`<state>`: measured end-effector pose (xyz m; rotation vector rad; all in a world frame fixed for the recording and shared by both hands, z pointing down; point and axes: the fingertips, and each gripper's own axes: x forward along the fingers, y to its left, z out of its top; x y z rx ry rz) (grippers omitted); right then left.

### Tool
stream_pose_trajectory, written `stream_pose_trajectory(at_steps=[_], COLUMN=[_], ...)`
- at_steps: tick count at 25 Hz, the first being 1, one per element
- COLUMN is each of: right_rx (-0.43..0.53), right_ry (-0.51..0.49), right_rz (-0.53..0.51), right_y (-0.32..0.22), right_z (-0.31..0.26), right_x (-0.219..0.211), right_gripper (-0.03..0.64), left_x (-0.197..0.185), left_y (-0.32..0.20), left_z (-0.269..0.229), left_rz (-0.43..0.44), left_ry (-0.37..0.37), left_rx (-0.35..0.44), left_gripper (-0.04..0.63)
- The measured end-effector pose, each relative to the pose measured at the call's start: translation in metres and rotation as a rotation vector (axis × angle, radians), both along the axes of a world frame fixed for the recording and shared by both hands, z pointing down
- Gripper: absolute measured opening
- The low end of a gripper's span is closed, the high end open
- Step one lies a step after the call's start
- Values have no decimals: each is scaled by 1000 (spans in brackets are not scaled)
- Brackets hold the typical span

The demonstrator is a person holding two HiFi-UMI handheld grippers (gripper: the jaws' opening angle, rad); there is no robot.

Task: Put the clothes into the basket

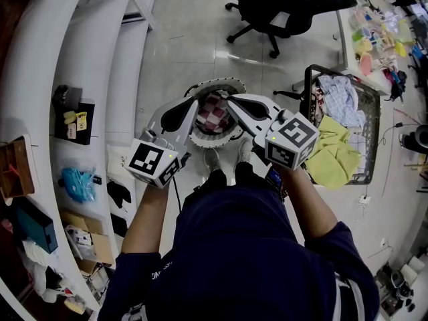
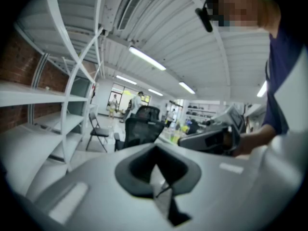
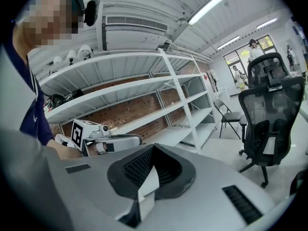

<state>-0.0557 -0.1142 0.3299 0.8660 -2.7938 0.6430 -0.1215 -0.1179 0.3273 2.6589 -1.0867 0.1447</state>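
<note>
Left claw (image 1: 198,102) and right claw (image 1: 231,99) are closed, empty. The cloth (image 1: 215,114) lies under both tips; the basket (image 1: 309,89) stands rightward.

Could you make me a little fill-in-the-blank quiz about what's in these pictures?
The draped cloth on the rim of the wire basket is ____.
The checked cloth between the gripper tips is white and ____.
The office chair is ____.
The left gripper and right gripper have their jaws ____.
Missing: yellow, red, black, shut.

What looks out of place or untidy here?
A yellow cloth drapes over the basket's rim, partly hanging outside instead of lying inside with the other clothes.
</note>
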Motion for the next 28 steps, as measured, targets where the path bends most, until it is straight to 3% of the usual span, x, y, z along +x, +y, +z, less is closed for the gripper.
stream_pose_trajectory(at_steps=[28], right_rx=[-11], right_ry=[9], right_rz=[-11], right_y=[17], right_z=[3], right_x=[11], right_gripper=[6], left_x=[11], left_y=[18], left_z=[3], left_rz=[-16], left_ry=[6], left_rx=[-14], left_gripper=[3])
